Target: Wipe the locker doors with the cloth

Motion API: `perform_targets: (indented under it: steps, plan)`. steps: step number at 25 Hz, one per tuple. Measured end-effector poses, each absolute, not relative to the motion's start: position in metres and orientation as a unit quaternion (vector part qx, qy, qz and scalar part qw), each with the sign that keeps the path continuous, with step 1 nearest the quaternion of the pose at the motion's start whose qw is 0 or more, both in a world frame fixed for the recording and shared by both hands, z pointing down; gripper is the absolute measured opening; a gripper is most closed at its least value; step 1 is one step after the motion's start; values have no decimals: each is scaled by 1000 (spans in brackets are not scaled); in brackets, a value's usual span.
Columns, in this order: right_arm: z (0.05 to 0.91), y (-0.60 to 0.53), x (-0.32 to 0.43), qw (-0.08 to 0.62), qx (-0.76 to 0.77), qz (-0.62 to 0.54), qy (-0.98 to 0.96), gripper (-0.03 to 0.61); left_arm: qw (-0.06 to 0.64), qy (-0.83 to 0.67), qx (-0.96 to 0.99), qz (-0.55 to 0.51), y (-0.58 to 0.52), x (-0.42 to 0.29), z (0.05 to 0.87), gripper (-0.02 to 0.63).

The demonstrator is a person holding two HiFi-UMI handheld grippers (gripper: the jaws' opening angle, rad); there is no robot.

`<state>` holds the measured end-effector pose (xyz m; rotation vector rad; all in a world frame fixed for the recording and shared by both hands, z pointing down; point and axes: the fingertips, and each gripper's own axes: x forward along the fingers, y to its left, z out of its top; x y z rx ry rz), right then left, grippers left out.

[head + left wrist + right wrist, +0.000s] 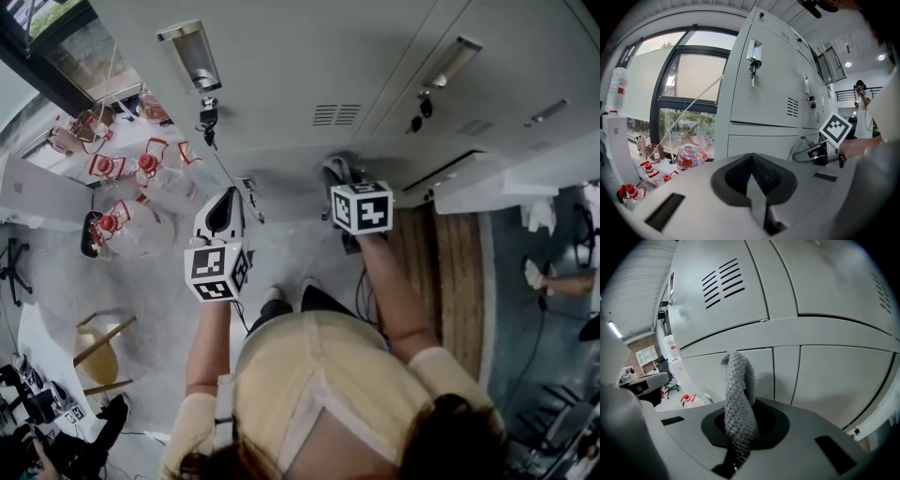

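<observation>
Cloth point(737, 385) being pinched by right claw point(746, 427); slip risked rubbing door point(825, 380) at 12 o'clock. Left claw point(752, 180) being pressed together, empty.

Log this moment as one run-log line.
left gripper: shut, empty | right gripper: shut on cloth | cloth: upright before lower locker doors, contact unclear

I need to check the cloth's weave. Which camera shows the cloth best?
The right gripper view: the cloth stands close and sharp, pinched in the right claw. The head view shows only a small grey bunch; the left gripper view a distant glimpse.
</observation>
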<state>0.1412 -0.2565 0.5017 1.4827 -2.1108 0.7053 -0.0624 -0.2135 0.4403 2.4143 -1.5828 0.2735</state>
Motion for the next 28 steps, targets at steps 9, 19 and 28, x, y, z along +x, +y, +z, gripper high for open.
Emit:
perform_targets:
  steps: [9,19,28]
  plan:
    - [515,-236,79,261,474,249,-803,12,136,-578,801,80,-195,-110,446,2]
    - [534,-232,7,287,408,236,-834,12,141,-620,768,82,-171,-159,454,2]
    - [553,-244,-31,315,391,217,-837,12,159,-644,744,82,-148,-184,463,2]
